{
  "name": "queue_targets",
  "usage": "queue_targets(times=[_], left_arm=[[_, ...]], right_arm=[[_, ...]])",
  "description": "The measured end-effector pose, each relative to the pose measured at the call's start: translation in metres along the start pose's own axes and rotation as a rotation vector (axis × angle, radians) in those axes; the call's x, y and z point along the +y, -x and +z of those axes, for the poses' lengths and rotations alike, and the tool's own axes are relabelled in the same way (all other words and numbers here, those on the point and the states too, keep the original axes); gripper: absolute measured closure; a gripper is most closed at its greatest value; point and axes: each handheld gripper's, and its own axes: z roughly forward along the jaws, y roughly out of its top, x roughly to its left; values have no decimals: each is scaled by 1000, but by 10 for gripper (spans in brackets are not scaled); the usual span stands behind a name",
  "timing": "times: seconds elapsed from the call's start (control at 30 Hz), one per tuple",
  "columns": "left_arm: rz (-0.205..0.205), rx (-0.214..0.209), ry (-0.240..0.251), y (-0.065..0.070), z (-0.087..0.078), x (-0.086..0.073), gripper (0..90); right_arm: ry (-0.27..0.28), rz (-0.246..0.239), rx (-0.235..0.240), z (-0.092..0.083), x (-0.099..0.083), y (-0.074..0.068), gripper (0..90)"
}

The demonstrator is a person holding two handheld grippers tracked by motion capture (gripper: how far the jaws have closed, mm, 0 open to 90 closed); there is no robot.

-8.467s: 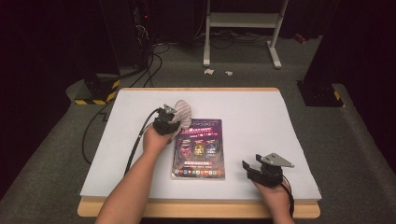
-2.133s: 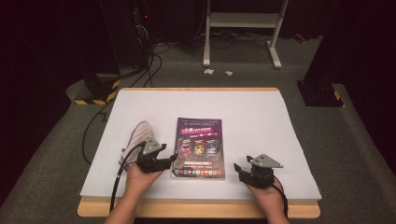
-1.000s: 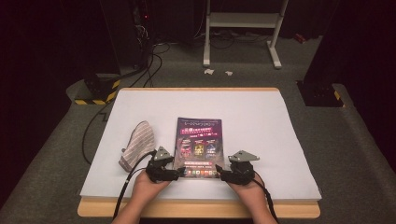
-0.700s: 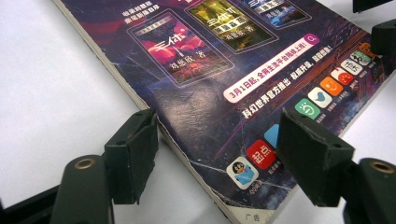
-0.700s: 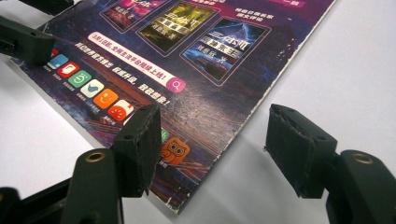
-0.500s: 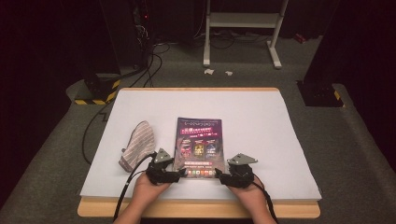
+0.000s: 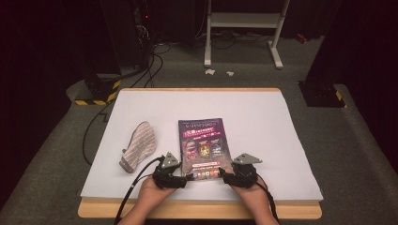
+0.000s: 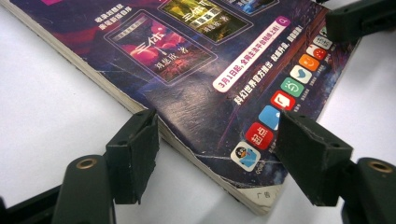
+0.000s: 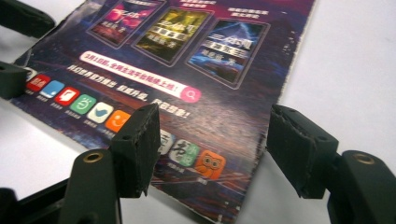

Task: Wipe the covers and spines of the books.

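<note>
- I take the magazine as my landmark: it lies flat on the white table, cover up, its near short edge towards me.
- My left gripper sits at the magazine's near left corner, jaws wide and gripping nothing. In the left gripper view one pad stands off the spine edge on bare table and the other hangs over the cover's row of app icons.
- My right gripper mirrors it at the near right corner, also wide open and empty; in the right gripper view one pad is over the cover, the other just past the page edge.
- To do this well, I judge each lower jaw must slide under the bottom edge before closing, both sides together, so the thin cover does not buckle or skid away.
- The striped cloth mitt lies left of the magazine, apart from it.
- Compared with two seconds back, both hands have closed in from either side onto the near corners; the mitt is now let go.
</note>
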Motion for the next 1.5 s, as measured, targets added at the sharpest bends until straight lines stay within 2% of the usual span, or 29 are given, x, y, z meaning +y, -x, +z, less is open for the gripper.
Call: queue_targets(times=[0.13,0.5,0.8,0.97,1.13,1.3,1.5], left_arm=[[-25,1,-8,-2,-1,1,342],[-15,4,-4,-1,-1,0,343],[-9,12,-3,0,0,0,352],[-12,17,0,0,0,0,354],[-13,19,2,0,-1,-1,356],[-16,23,0,1,-2,-1,357],[-14,24,1,0,-2,-2,357]], right_arm=[[-9,23,-5,1,-1,3,342],[-36,69,11,5,1,2,321],[-35,101,-17,6,2,-1,338],[-27,116,-13,5,3,0,361],[36,115,-11,-3,6,-2,382],[103,79,-20,-10,12,-9,387],[139,64,-22,-13,16,-14,391]])
